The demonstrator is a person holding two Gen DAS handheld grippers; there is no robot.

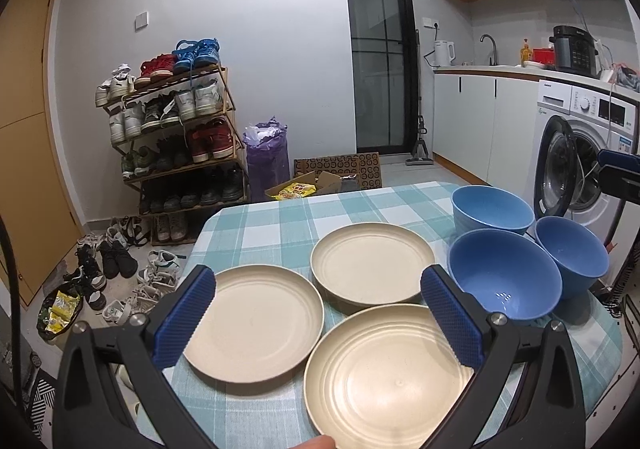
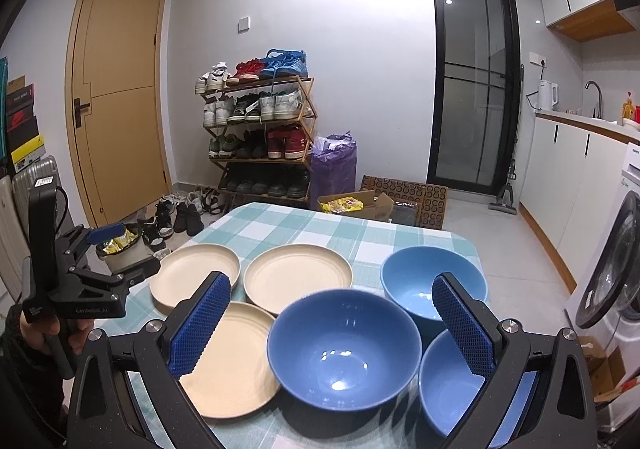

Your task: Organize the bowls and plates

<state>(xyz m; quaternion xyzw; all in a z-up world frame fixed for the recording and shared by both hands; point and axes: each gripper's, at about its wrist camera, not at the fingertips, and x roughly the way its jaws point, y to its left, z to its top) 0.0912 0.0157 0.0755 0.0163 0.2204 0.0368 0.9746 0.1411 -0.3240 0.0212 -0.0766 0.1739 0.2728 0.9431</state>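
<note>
Working left to right, you have three cream plates [image 1: 252, 323] on the left of the checked table [image 1: 280, 217] and three blue bowls [image 2: 344, 349] on the right, all unstacked. Take one plate by its rim and lower it level onto its neighbour. Your left gripper [image 1: 320, 319] and right gripper [image 2: 332, 329] both hover with fingers spread wide, holding nothing.

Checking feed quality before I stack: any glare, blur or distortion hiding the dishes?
Left wrist: sharp, strong fisheye bending at the edges, soft ceiling-light sheen on the nearest plate. Right wrist: also sharp, small highlights inside the middle bowl, the left pad overlapping a plate.
</note>
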